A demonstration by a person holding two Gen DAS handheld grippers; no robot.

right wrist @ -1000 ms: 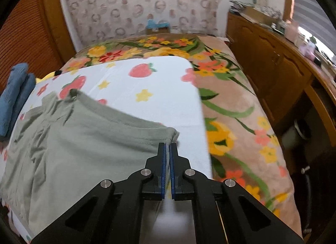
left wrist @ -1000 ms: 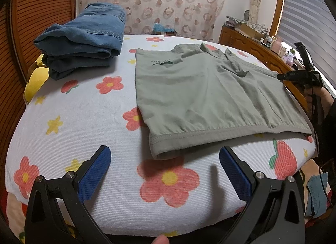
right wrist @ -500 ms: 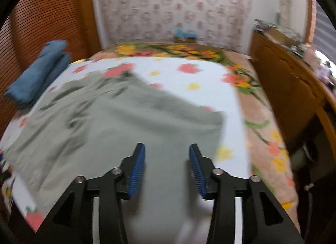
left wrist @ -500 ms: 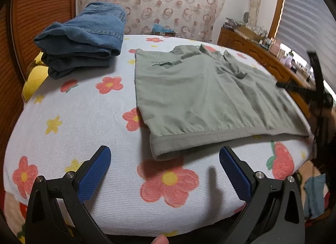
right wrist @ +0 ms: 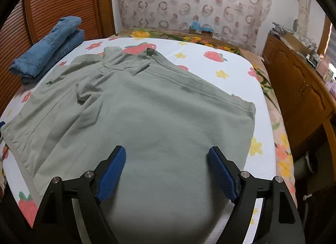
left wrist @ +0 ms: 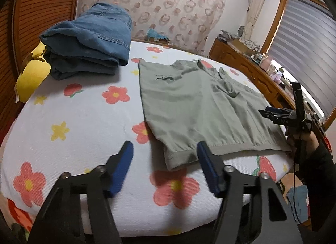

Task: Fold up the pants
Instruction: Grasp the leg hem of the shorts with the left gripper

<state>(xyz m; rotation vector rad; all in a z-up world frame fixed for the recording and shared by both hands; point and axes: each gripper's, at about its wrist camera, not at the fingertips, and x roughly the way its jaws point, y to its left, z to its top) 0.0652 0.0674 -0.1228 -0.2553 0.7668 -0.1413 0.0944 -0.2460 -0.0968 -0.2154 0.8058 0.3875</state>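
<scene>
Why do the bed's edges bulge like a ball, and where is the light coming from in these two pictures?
Both views are fisheye, so the flowered sheet curves and the corners go black. In the left wrist view daylight glares through the window blinds at right. In the right wrist view the grey-green pants are sharp further off but smear into soft shadow at the bottom edge.

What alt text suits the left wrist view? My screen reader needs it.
Grey-green shorts lie flat on a flower-print bed cover, with nothing yet between the closing blue fingers of the left gripper. Folded jeans sit behind; the right gripper is at the shorts' far edge.
</scene>
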